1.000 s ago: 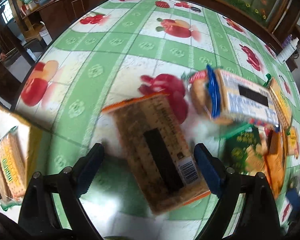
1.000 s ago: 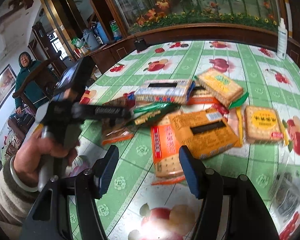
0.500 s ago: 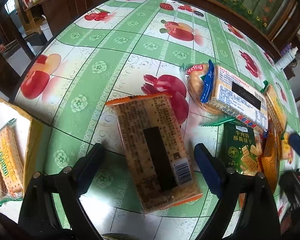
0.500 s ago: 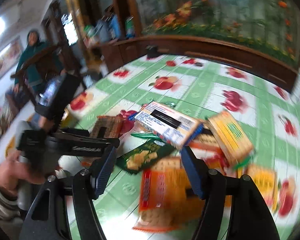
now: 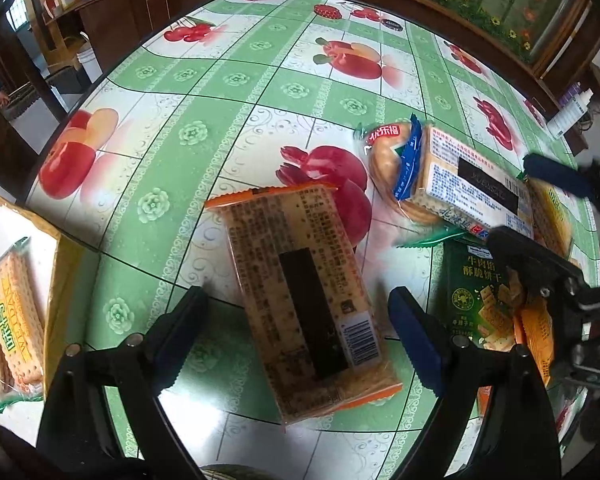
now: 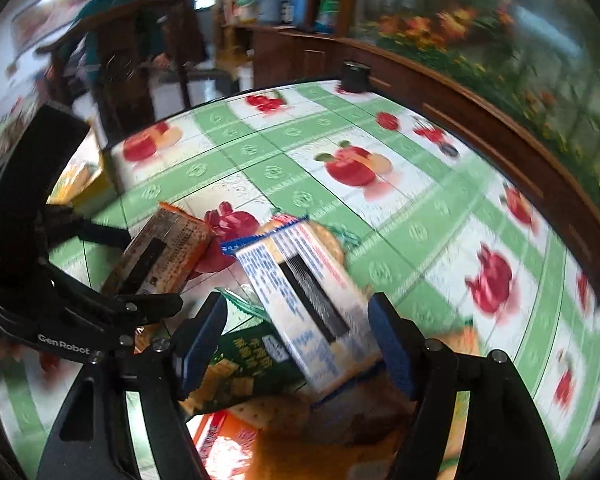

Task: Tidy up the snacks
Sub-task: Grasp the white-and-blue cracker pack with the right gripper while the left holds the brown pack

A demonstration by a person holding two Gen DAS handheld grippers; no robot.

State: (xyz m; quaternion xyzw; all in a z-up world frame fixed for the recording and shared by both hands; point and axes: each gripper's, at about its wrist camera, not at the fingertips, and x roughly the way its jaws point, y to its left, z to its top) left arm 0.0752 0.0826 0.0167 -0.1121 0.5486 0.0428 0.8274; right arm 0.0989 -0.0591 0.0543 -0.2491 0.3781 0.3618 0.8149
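Green-and-white checked oilcloth with fruit prints point(image 5: 228, 80) lies bare toward the far wooden rim, leaving me room there. My left gripper point(image 5: 300, 336) hangs spread wide, released, straddling the orange-edged flat cracker packet point(image 5: 304, 296) without touching it. My right gripper point(image 6: 296, 340) has just been opening; the white-and-blue biscuit packet point(image 6: 312, 300) lies between its pads, unpressed, atop the dark green cracker packet point(image 6: 240, 360).

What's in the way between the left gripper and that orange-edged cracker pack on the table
Nothing visible. The left gripper hangs open right over the orange-edged cracker pack, its fingers either side with only bare tablecloth beside them. The blue-and-white pack lies apart to the right.
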